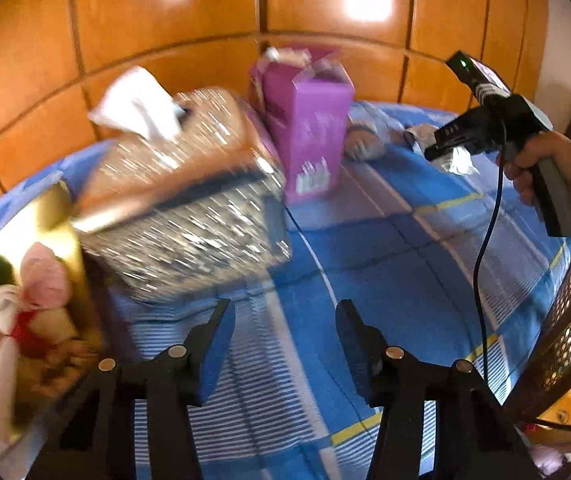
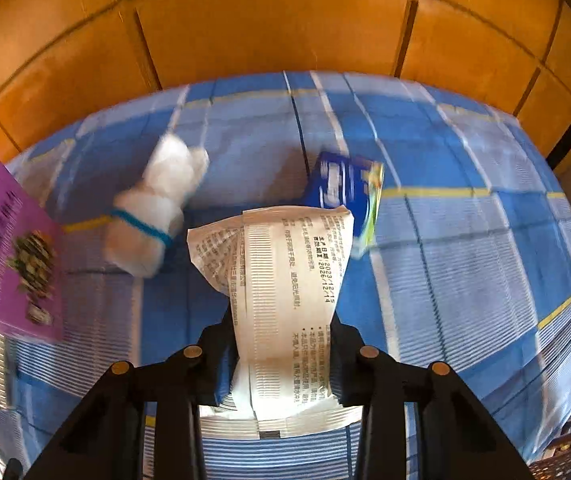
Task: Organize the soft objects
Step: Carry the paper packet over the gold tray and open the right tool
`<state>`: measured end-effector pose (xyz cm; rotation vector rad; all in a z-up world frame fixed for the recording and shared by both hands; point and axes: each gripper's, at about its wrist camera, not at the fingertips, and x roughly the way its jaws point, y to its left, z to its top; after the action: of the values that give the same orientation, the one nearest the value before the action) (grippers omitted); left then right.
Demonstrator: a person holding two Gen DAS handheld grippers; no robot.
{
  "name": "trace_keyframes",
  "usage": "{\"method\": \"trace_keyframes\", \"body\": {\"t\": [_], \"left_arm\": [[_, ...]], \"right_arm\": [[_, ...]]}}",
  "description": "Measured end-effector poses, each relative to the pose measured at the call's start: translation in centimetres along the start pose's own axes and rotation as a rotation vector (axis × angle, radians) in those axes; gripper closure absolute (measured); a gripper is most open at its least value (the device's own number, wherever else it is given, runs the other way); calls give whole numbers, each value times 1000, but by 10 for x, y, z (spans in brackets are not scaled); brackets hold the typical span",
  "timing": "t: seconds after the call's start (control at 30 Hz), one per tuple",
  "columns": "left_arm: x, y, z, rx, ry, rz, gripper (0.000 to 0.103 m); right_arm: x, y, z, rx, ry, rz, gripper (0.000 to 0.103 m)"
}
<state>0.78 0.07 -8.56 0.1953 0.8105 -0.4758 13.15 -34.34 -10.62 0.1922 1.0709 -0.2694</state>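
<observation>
My left gripper [image 1: 283,312] is open above the blue checked bedsheet [image 1: 385,248], with nothing between its fingers. My right gripper [image 2: 281,320] is shut on a soft white packet [image 2: 285,280] printed with black text, which hangs above the sheet. In the left wrist view the same right gripper [image 1: 445,148] is at the upper right in a person's hand, with the white packet [image 1: 461,162] in its tips. A white plush toy [image 2: 157,208] with a blue collar lies on the sheet beside a blue packet [image 2: 345,192]. Several plush toys [image 1: 33,300] sit in a gold container at the left.
A glittery tissue box [image 1: 189,208] and a purple carton [image 1: 305,128] stand on the bed by the wooden wardrobe [image 1: 205,8]. A grey plush [image 1: 365,142] lies behind the carton. A brown wicker basket [image 1: 569,320] is at the right edge. A cable [image 1: 481,260] hangs from the right gripper.
</observation>
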Motion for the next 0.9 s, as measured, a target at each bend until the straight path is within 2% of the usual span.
{"method": "trace_keyframes", "body": {"t": [0.2,0.4,0.53,0.73,0.9], "left_arm": [[-41,24,16,-78,-81,67,36],[-57,55,15,-173,-77,146,35],[-65,64,11,-202,-90,187,35],[-78,75,6,-224,-116,235,32],[-85,83,2,-238,-124,267,32]], "right_arm": [[-38,31,39,-70,-83,21,67],[-64,84,60,-168,-141,50,67],[-81,116,68,-218,-181,84,67],[-110,165,75,-288,-235,206,67],[-125,217,64,-396,-248,340,67]]}}
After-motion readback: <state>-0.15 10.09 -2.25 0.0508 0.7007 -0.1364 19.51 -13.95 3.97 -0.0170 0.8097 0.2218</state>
